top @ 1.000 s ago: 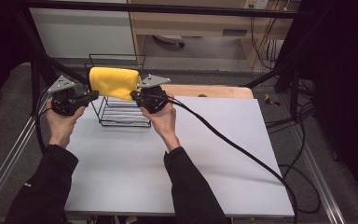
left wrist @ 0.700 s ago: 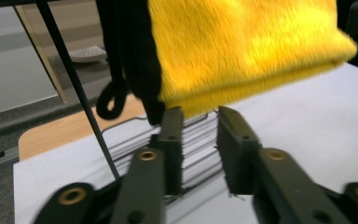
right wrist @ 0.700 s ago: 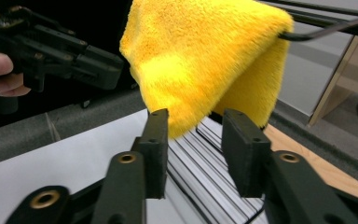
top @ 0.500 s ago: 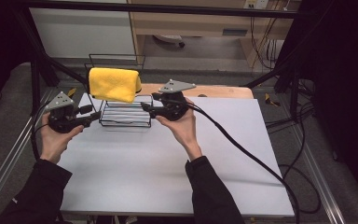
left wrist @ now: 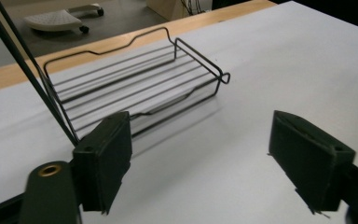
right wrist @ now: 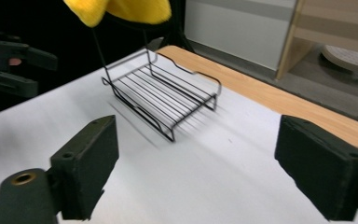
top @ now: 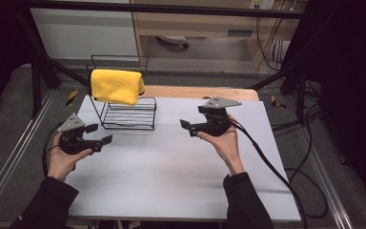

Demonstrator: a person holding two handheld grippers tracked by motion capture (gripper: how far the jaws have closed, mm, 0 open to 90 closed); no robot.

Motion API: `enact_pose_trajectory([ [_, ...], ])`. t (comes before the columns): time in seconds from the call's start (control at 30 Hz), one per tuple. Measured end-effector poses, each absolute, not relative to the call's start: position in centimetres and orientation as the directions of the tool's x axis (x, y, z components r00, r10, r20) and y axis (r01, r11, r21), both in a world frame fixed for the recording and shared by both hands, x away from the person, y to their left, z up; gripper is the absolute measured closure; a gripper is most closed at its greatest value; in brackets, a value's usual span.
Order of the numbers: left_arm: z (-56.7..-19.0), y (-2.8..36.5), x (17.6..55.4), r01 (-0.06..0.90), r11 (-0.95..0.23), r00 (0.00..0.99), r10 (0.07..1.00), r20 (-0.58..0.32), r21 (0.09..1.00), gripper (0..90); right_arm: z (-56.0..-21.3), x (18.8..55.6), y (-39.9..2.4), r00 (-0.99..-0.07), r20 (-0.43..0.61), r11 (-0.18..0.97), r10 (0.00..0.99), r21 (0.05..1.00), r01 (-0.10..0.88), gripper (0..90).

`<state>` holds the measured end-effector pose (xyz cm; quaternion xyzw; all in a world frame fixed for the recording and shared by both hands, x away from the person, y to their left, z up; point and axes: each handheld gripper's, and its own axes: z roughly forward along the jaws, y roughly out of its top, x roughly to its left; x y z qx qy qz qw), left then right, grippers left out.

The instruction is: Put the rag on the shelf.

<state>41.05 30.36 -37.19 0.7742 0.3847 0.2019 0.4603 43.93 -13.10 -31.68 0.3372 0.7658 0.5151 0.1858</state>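
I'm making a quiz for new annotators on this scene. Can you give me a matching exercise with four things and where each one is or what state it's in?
Things:
1. yellow cloth
2. wire rack
3. left tool
4. right tool

States:
A. open, held right of the rack
B. draped over the rack's top bar
C. open, held low at the table's left edge
D. stands at the back of the white table

Pairs: 1-B, 2-D, 3-C, 4-A
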Motion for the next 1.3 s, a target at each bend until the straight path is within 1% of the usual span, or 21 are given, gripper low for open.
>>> enact_pose_trajectory([
  [0.17,-38.6,29.9,40.6,0.429,-0.298,0.624,0.780,-0.041,0.852,9.6,-33.3,42.9,-16.6,-0.671,0.097,0.204,0.735,0.912,0.356,7.6],
  [0.33,-39.8,29.3,40.1,0.433,-0.310,0.628,0.778,-0.036,0.847,5.5,-35.1,42.1,-19.3,-0.640,0.126,0.179,0.758,0.903,0.389,5.3],
  [0.47,-40.8,28.9,39.5,0.428,-0.320,0.623,0.782,-0.020,0.845,5.1,-36.8,41.4,-21.1,-0.624,0.136,0.178,0.770,0.893,0.414,4.1],
  [0.6,-41.5,28.9,39.1,0.433,-0.325,0.624,0.781,-0.020,0.841,6.3,-38.5,40.5,-22.8,-0.614,0.164,0.156,0.772,0.888,0.433,3.6],
  [0.8,-42.3,29.1,38.6,0.439,-0.319,0.624,0.781,-0.030,0.840,6.4,-41.0,39.4,-24.9,-0.596,0.187,0.146,0.781,0.873,0.466,1.7],
  [0.9,-42.6,29.0,38.5,0.437,-0.332,0.629,0.777,-0.019,0.836,6.2,-42.1,39.0,-25.8,-0.588,0.195,0.152,0.785,0.860,0.488,1.1],
  [1.0,-42.8,29.0,38.3,0.432,-0.340,0.632,0.775,-0.012,0.835,6.1,-42.8,38.5,-26.7,-0.581,0.199,0.155,0.789,0.851,0.501,0.6],
  [1.3,-43.2,29.2,37.6,0.416,-0.355,0.637,0.771,0.011,0.837,6.0,-44.1,37.4,-28.3,-0.589,0.178,0.182,0.788,0.847,0.499,0.6],
])
